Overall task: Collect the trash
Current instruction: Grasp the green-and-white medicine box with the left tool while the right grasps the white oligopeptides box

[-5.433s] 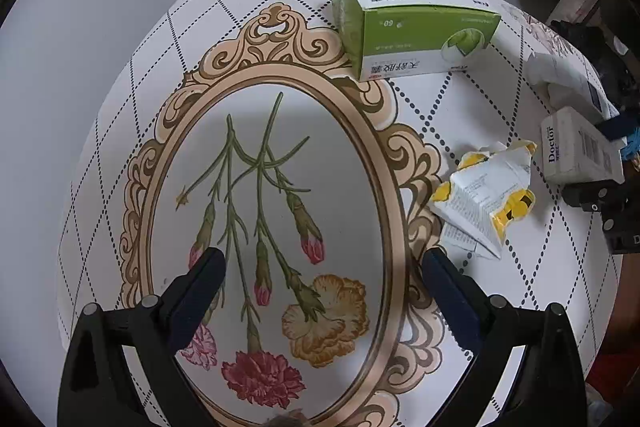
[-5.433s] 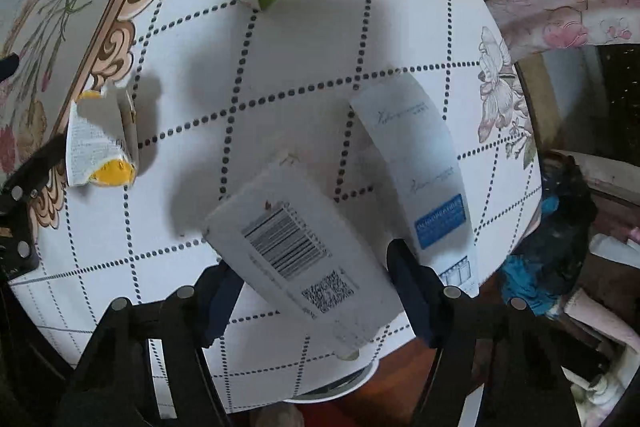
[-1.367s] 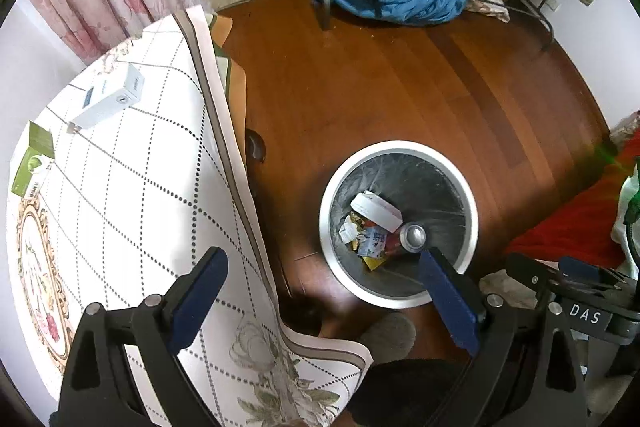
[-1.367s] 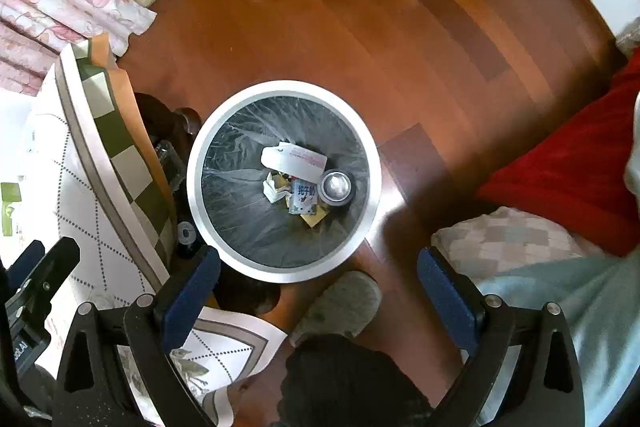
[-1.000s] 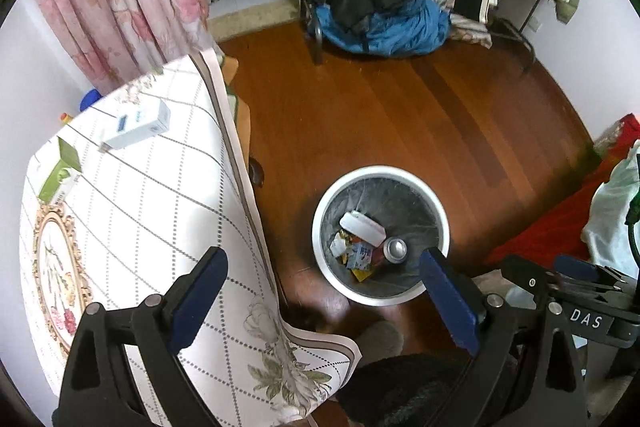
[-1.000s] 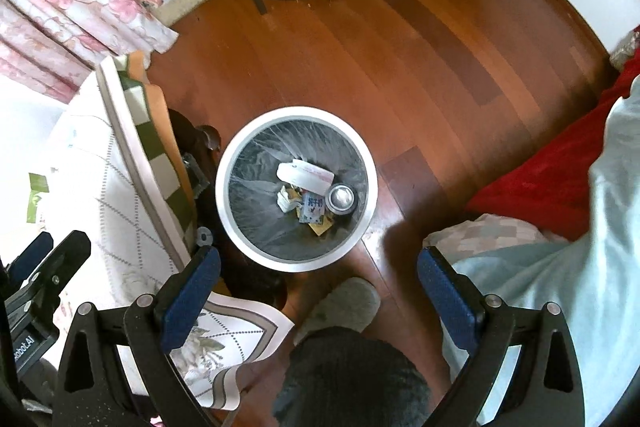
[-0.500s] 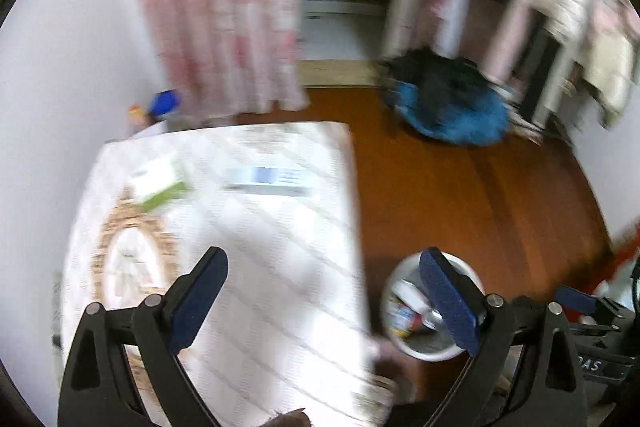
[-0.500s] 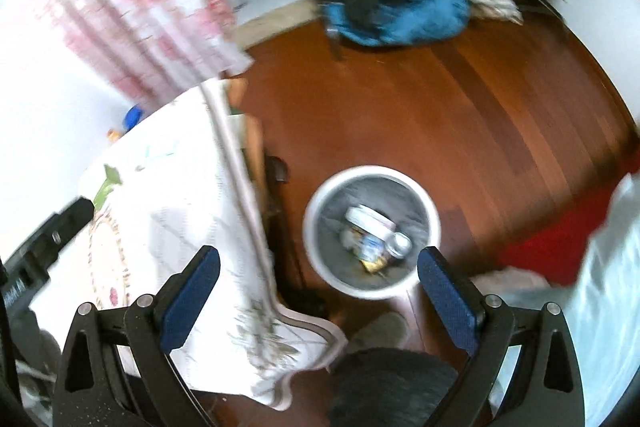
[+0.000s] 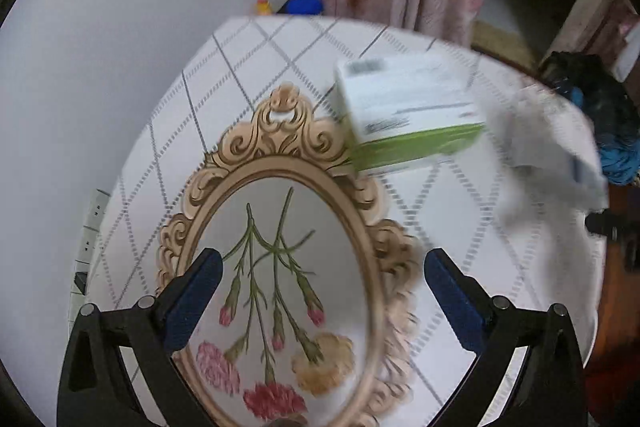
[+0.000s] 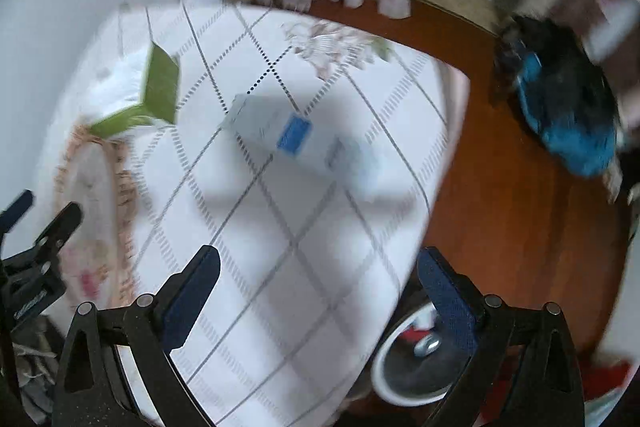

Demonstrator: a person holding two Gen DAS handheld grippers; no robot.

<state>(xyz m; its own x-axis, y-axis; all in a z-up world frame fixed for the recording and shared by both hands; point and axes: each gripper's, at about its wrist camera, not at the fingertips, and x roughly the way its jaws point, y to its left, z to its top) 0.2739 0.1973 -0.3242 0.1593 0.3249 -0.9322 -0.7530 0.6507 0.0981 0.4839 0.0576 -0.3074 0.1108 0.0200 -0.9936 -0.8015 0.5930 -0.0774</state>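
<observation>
We hold left gripper (image 9: 320, 291) and right gripper (image 10: 318, 287) wide apart, both empty. Green box (image 9: 404, 115) upper centre, white box (image 10: 296, 135) mid-frame: both on table (image 10: 260, 267), uncollected. Bin (image 10: 390, 371) lower right already holds trash. Judged partly done.

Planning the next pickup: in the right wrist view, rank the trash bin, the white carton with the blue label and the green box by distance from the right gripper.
1. Trash bin, right beside the right gripper.
2. White carton, mid-table, ahead.
3. Green box, far left.
</observation>
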